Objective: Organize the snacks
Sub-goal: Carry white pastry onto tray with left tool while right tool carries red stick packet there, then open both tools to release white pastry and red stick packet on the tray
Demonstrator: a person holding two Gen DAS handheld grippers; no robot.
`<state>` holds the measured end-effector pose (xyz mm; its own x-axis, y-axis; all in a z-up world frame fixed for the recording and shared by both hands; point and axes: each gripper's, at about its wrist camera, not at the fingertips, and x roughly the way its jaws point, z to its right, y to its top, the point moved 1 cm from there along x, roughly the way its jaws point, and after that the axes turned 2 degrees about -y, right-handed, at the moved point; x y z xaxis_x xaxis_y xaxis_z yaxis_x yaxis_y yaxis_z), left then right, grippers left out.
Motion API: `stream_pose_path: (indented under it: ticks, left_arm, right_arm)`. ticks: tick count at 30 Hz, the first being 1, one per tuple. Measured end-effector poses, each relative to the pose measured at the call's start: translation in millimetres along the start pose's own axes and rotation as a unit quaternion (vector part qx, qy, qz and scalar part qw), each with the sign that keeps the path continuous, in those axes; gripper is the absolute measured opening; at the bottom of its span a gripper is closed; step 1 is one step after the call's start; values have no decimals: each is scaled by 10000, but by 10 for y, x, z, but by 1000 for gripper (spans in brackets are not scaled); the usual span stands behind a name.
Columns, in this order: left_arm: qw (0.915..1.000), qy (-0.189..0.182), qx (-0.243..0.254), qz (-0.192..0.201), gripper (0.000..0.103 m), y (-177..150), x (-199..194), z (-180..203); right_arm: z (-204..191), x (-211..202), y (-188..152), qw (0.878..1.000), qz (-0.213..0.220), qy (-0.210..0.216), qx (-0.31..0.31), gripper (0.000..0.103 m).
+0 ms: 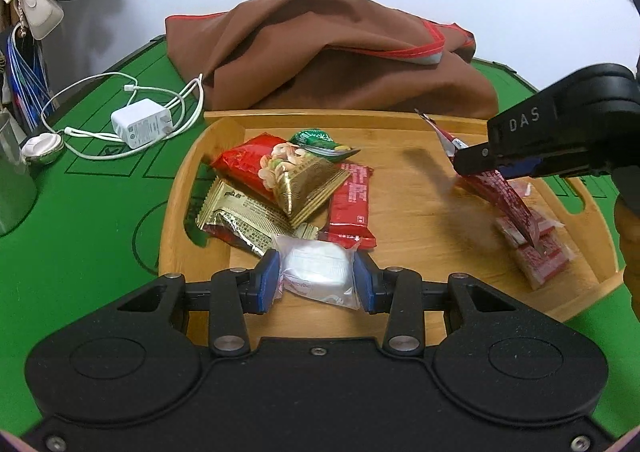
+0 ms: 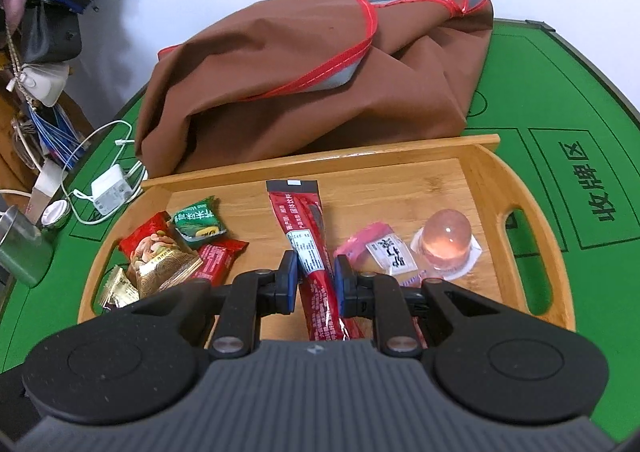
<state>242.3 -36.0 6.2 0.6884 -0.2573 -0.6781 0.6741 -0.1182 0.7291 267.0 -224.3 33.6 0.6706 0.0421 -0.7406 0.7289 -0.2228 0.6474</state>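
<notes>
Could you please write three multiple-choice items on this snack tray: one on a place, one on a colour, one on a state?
1. Where does the white charger lie?
A. on the green table, left of the tray
B. inside the tray
C. on the brown cloth

2. What colour is the long stick pack in the right gripper?
A. green
B. red
C. gold

3. What is the left gripper doing?
A. hanging open with nothing between its fingers
B. closed on the white wrapped snack
C. gripping the tray rim

Answers: 1 A, the charger and its cable rest on the table outside the tray's left wall. 2 B, the wrapper is red. 3 B, both blue pads press on the white packet.
</notes>
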Motion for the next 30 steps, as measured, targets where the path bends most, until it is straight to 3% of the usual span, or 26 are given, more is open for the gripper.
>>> stream_pose_path:
  ticks: [25,28,30]
  left_arm:
    - [9998,140,-79,-87,40,157,181,-19]
    - [9998,154,-79,-104,41,164,182,-16]
    - [9997,164,-78,-132,41,163,180,-9]
  right_arm:
    - [8,377,135,9997,-163,56,182,23]
    - [10,373,133,9997,-168,85,184,25]
    - [19,360,132,9996,-160,135,210,39]
